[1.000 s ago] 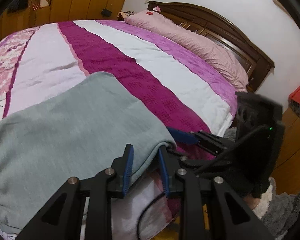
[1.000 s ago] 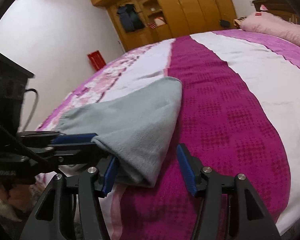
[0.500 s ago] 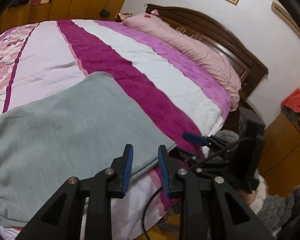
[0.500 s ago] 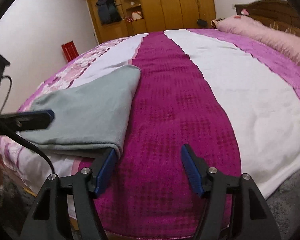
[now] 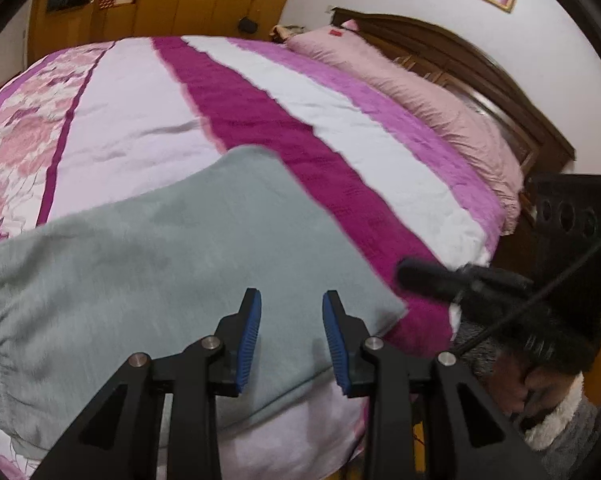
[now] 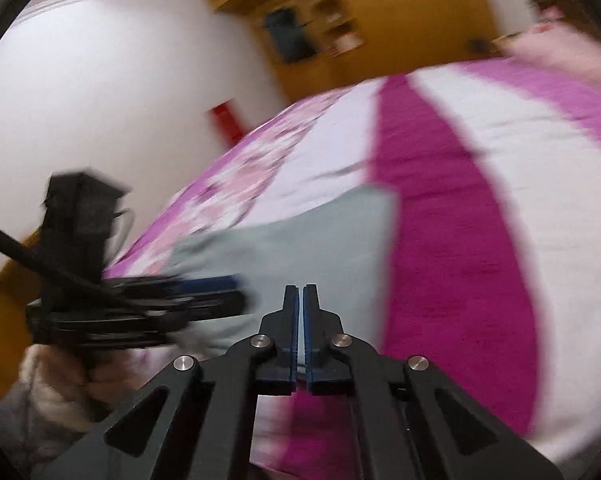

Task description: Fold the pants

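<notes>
pants folded flat on striped bed, left tool parted above them, right tool clenched empty

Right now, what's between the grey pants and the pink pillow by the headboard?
In the left wrist view, only bedspread lies between the pants and the pillow.

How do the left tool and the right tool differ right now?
The left tool is open, with a clear gap between its blue pads; the right tool is shut, pads nearly touching. The left tool hangs over the folded grey pants, framing cloth without gripping it; the right tool sits near the pants' corner, and nothing shows between its pads. The left view is fairly sharp; the right view is motion-blurred. Both have black frames and blue pads.
</notes>
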### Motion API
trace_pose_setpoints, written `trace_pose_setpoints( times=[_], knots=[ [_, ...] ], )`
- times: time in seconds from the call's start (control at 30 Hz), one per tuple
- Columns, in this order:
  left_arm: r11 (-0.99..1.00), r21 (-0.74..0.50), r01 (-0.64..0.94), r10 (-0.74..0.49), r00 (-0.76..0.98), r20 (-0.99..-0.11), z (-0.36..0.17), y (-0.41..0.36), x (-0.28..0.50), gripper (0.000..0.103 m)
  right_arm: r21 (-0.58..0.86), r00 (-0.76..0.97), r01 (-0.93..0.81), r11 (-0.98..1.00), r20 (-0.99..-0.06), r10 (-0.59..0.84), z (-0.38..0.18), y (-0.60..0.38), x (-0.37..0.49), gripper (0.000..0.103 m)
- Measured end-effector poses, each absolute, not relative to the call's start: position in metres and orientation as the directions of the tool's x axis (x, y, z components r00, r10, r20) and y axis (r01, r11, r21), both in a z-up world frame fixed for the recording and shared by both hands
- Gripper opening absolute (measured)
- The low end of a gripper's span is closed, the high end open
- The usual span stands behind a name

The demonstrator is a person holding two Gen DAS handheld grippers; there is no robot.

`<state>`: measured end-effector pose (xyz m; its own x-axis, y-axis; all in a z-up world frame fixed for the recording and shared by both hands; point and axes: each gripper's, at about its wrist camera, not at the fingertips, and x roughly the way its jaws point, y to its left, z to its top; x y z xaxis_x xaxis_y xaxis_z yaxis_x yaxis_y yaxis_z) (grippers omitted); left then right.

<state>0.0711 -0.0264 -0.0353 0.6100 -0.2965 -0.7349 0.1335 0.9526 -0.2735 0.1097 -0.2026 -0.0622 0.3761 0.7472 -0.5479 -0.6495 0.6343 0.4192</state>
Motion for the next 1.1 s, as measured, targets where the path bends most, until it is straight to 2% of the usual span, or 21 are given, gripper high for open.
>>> trace_pose_setpoints(
  times=[0.13,0.2,0.33,0.4,0.47,0.53,0.6,0.7,0.8,0.87,0.93,1.03,1.1],
  knots=[
    [0.972,-0.232,0.041,-0.215,0.558,-0.801,-0.057,-0.013,0.07,0.031,0.411,0.348,-0.579,0.704,-0.656,0.67,-0.108,-0.213,0.12,0.0],
    [0.974,-0.227,-0.007,-0.188,0.535,-0.824,-0.071,-0.002,0.068,0.022,0.452,0.356,-0.536,0.713,-0.644,0.677,-0.112,-0.234,0.121,0.0],
    [0.973,-0.229,0.0,-0.189,0.562,-0.805,-0.055,0.005,0.063,0.022,0.426,0.406,-0.546,0.721,-0.618,0.673,-0.086,-0.245,0.133,0.0],
    [0.978,-0.207,0.004,-0.17,0.589,-0.79,-0.043,0.01,0.068,0.022,0.447,0.364,-0.609,0.656,-0.577,0.731,-0.07,-0.235,0.148,0.0],
    [0.974,-0.225,-0.035,-0.161,0.595,-0.787,-0.041,0.023,0.079,0.022,0.517,0.234,-0.672,0.53,-0.531,0.814,-0.069,-0.215,0.169,0.0],
    [0.966,-0.244,-0.085,-0.15,0.588,-0.795,-0.049,0.036,0.085,0.022,0.539,0.163,-0.682,0.495,-0.548,0.821,-0.081,-0.2,0.185,0.0],
    [0.964,-0.228,-0.136,-0.116,0.558,-0.821,-0.065,0.048,0.086,0.018,0.477,0.197,-0.653,0.588,-0.643,0.74,-0.109,-0.199,0.205,0.0],
    [0.95,-0.282,-0.133,-0.162,0.563,-0.81,-0.069,0.06,0.08,0.015,0.636,0.14,-0.565,0.526,-0.554,0.82,-0.129,-0.225,0.23,0.0],
    [0.957,-0.258,-0.133,-0.139,0.571,-0.809,-0.056,0.064,0.082,0.016,0.558,0.197,-0.623,0.548,-0.566,0.8,-0.105,-0.216,0.236,0.0],
    [0.961,-0.246,-0.128,-0.131,0.573,-0.809,-0.051,0.065,0.089,0.016,0.557,0.159,-0.654,0.512,-0.561,0.812,-0.1,-0.202,0.246,0.0],
    [0.959,-0.243,-0.143,-0.127,0.551,-0.825,-0.056,0.07,0.098,0.016,0.525,0.144,-0.666,0.531,-0.608,0.781,-0.109,-0.189,0.264,0.0],
    [0.948,-0.28,-0.151,-0.151,0.561,-0.814,-0.067,0.08,0.097,0.015,0.585,0.141,-0.607,0.538,-0.587,0.797,-0.127,-0.189,0.306,0.0],
    [0.939,-0.308,-0.155,-0.168,0.575,-0.801,-0.068,0.085,0.092,0.015,0.576,0.217,-0.567,0.589,-0.585,0.782,-0.12,-0.199,0.316,0.0]
  ],
)
